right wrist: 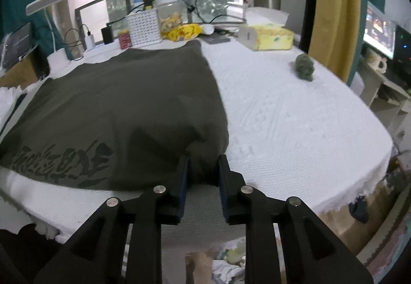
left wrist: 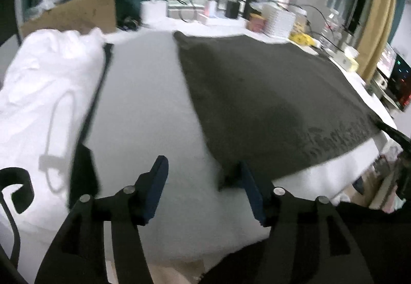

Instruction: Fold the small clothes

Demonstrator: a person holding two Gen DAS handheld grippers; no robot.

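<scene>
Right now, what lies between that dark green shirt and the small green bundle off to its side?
Nothing but bare white table cover. The right wrist view shows it plainly between the dark green shirt and the small green bundle.

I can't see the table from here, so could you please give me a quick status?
Left gripper open, empty. Right gripper open, astride near corner of dark green shirt. Shirt flat on white cloth. Nothing in the way.
</scene>
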